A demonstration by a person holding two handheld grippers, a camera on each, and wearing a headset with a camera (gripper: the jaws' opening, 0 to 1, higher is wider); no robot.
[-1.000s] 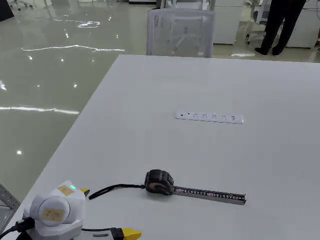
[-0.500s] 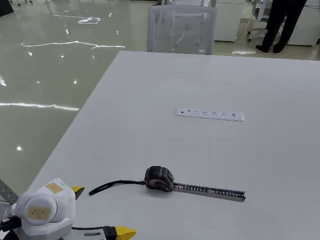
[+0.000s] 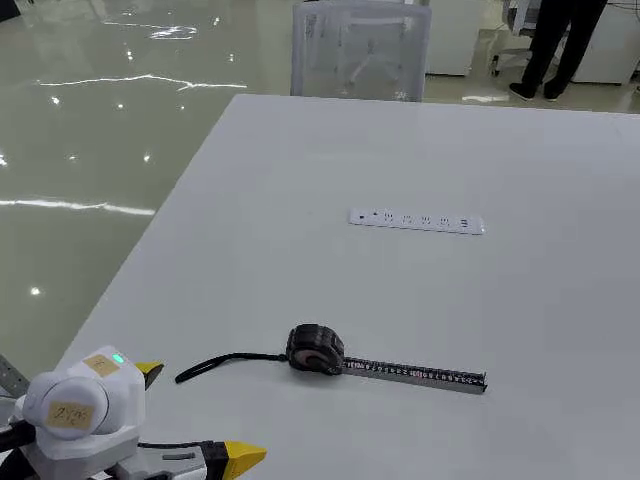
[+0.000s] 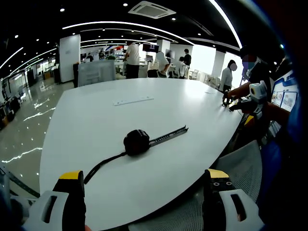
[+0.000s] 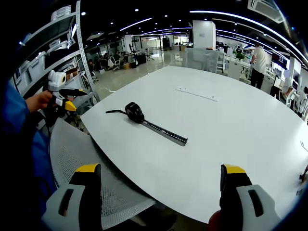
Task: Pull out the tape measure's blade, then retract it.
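The tape measure (image 3: 317,350) lies on the table (image 3: 400,150), its blade (image 3: 415,375) partly out; I judge only the retracting is left. The left claw (image 4: 144,175) and right claw (image 5: 160,169) are released, well apart from it.

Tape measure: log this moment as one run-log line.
tape measure on table | blade pulled out, lying flat | left tool open, clear of it | right tool open, clear of it | retract not yet done
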